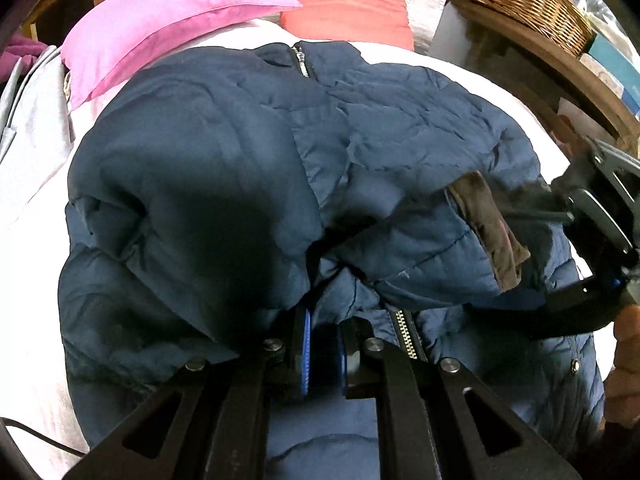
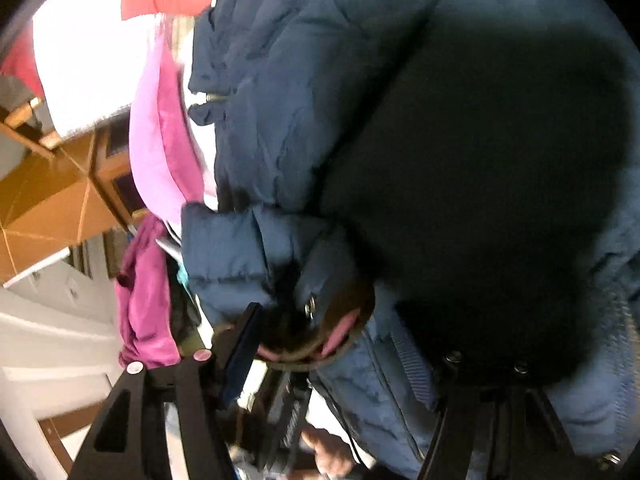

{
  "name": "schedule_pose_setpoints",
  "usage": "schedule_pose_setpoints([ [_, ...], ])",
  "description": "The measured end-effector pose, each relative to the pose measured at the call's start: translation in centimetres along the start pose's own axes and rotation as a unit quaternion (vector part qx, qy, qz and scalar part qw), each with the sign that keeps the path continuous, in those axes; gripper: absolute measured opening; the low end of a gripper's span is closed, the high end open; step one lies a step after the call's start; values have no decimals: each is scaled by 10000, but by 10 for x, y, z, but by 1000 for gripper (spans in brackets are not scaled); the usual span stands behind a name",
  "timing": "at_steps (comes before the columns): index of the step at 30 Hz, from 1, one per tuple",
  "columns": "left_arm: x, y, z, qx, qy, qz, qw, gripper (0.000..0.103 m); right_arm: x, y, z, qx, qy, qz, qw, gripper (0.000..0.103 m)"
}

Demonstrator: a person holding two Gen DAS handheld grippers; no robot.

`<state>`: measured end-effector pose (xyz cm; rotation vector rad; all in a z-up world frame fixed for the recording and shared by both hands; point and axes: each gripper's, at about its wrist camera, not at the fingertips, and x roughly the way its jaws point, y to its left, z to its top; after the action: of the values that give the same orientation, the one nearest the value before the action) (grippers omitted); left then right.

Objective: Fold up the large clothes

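Observation:
A large navy quilted jacket (image 1: 248, 176) lies bunched on a white bed (image 1: 32, 240). My left gripper (image 1: 324, 354) sits at the jacket's near edge beside the zipper (image 1: 406, 334), its blue pads a small gap apart with a fold of jacket cloth between them. My right gripper (image 1: 520, 208) reaches in from the right, with one finger inside the sleeve's brown cuff (image 1: 490, 232). In the right wrist view the jaws stand wide open; the cuff (image 2: 320, 332) hangs over the left finger (image 2: 246, 344), and the jacket (image 2: 320, 60) fills the frame.
A pink pillow (image 1: 168, 28) and a red cushion (image 1: 344, 0) lie at the head of the bed. A wicker basket (image 1: 532, 8) stands on a wooden shelf at the right. Magenta cloth (image 2: 144, 296) hangs beside the bed. A hand (image 1: 626, 360) shows at right.

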<state>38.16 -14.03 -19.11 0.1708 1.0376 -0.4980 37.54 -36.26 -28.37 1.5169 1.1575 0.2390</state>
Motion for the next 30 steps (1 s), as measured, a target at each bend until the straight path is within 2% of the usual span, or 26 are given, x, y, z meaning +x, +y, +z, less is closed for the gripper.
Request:
schedule_pose_setpoints([
  [2, -1, -1, 0, 80, 29, -51, 10000, 10, 2, 4, 0, -142, -88, -51, 9998, 55],
  [3, -2, -1, 1, 121, 37, -99, 9999, 12, 4, 9, 0, -283, -149, -81, 9995, 44],
  [4, -3, -1, 1, 136, 39, -160, 9998, 13, 4, 13, -1, -419, -206, -129, 9988, 38],
  [6, -10, 3, 1, 189, 73, -414, 9989, 19, 2, 23, -2, -708, -319, -192, 9968, 30],
  [7, -17, 7, 0, 248, 68, -700, 9972, 21, -2, 29, -3, -907, -439, -268, 9946, 26],
  [8, -21, 9, 0, 246, 32, -842, 9961, 24, -8, 38, -4, -1164, -626, -420, 9903, 25],
  [10, -36, 20, 0, 146, -123, -1099, 9938, 45, -17, 52, -7, -1585, -1023, -681, 9797, 23],
  [11, -42, 25, 0, 93, -228, -1075, 9939, 66, -25, 58, -8, -1806, -1270, -834, 9718, 22],
  [12, -47, 29, 0, 48, -347, -993, 9944, 73, -34, 65, -10, -2051, -1553, -1018, 9610, 21],
  [14, -55, 39, 1, -46, -541, -823, 9951, 73, -47, 75, -13, -2389, -2045, -1340, 9398, 18],
  [15, -56, 44, 1, -132, -564, -783, 9952, 73, -53, 78, -12, -2517, -2290, -1513, 9281, 18],
  [16, -54, 48, 2, -234, -579, -672, 9958, 73, -57, 79, -10, -2537, -2416, -1618, 9226, 18],
  [19, -46, 51, 4, -346, -622, -74, 9974, 73, -60, 70, 2, -2401, -2325, -1637, 9282, 18],
  [22, -48, 48, 7, -234, -878, 602, 9940, 73, -55, 69, 7, -2421, -2289, -1844, 9246, 18],
  [26, -53, 43, 11, -82, -1208, 1079, 9868, 73, -51, 66, 8, -2360, -2136, -1886, 9290, 25],
  [29, -56, 41, 13, -16, -1353, 1375, 9812, 73, -48, 62, 11, -2297, -2022, -1849, 9339, 49],
  [30, -56, 42, 14, 1, -1379, 1449, 9798, 73, -47, 59, 10, -2227, -1948, -1771, 9387, 63],
])
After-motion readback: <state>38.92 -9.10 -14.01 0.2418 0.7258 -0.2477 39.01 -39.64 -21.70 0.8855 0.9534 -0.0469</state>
